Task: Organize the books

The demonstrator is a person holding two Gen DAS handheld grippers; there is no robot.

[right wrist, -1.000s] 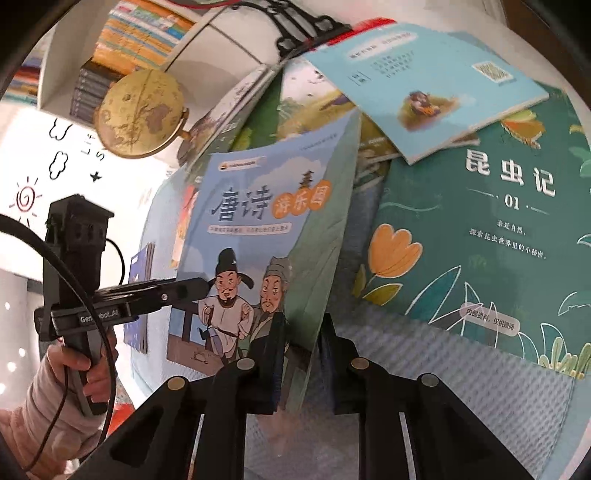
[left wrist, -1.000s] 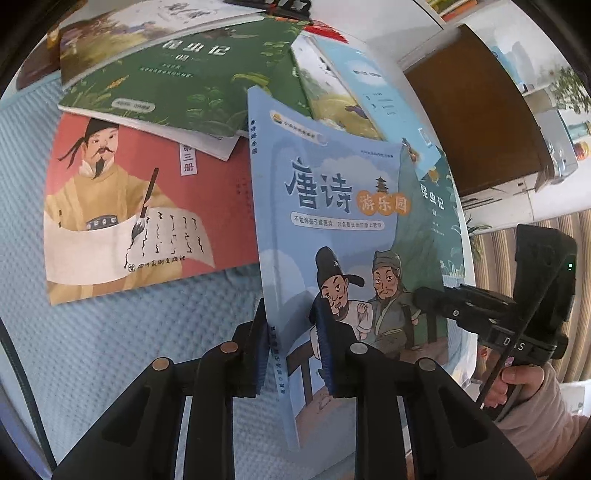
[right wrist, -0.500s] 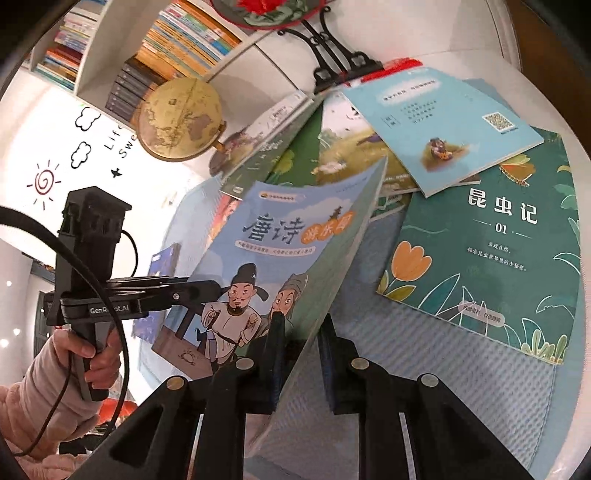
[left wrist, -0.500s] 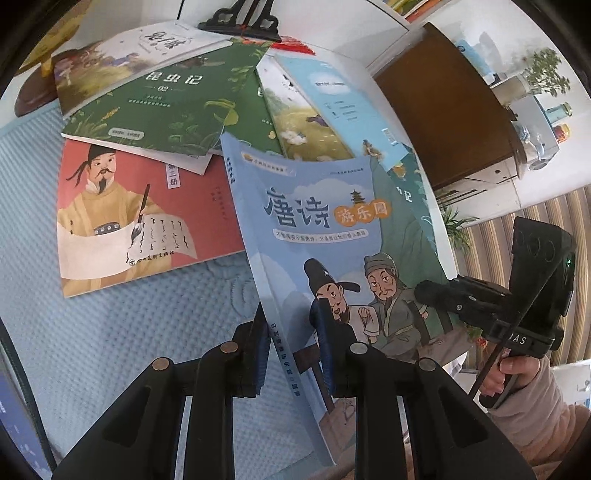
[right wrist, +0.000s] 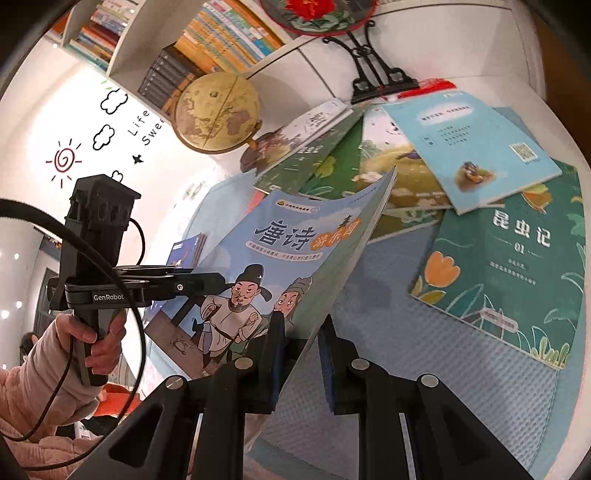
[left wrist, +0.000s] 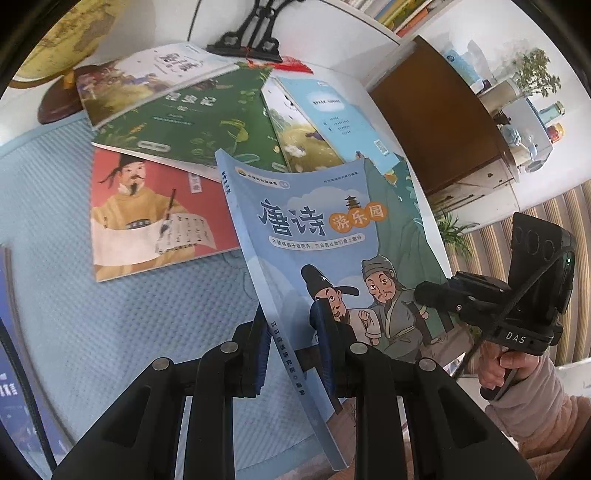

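Note:
A blue poetry book (left wrist: pixel 314 236) (right wrist: pixel 280 243) with two cartoon men on its cover hangs tilted above the pale blue mat (left wrist: pixel 110 314). My left gripper (left wrist: pixel 291 332) is shut on its spine edge. My right gripper (right wrist: pixel 301 339) is shut on the opposite page edge, and each gripper shows in the other's view. On the mat lie a red book with a scholar (left wrist: pixel 155 214), a green book (left wrist: pixel 192 122), a pale blue book (right wrist: pixel 469 147) and a teal "01" book (right wrist: pixel 509 266), overlapping.
A globe (right wrist: pixel 216 110) and a black ornament stand (right wrist: pixel 376 77) sit at the back by a white shelf of books (right wrist: pixel 207 33). A dark blue book (right wrist: pixel 184 251) lies at the mat's left. A brown cabinet (left wrist: pixel 436 122) stands to the right. A person's sleeved hands hold both handles.
Both grippers have risen with the blue book held between them; it now hangs higher above the mat, and more of the globe, stand and shelf shows behind.

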